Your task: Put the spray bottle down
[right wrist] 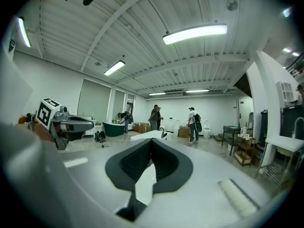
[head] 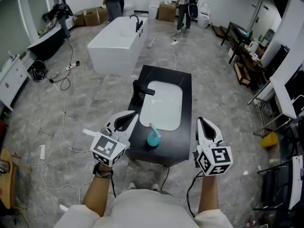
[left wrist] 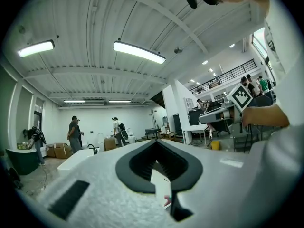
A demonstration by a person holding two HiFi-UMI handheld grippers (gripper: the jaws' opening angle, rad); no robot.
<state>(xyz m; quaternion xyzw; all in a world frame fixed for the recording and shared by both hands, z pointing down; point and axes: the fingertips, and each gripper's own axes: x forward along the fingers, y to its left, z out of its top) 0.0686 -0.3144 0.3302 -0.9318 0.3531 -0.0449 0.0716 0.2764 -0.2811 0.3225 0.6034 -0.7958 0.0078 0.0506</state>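
Since the spray bottle (head: 153, 137) already stands upright on the desk (head: 183, 127), just in front of the white basin (head: 164, 106) and near the front edge, the putting-down looks done. The left claw (head: 133, 115) is closed with nothing in it, apart from the bottle on its left. The right claw (head: 200, 121) is likewise closed and empty, well off to the right. The main risk I see is a claw or forearm brushing the bottle, which could tip it off the near edge or into the basin. The desk is a black vanity top with a dark faucet (head: 140, 89). Around it are a grey marbled floor, trailing cables (head: 64, 118), a white bathtub (head: 116, 42) and people (head: 113, 1) at the far wall.
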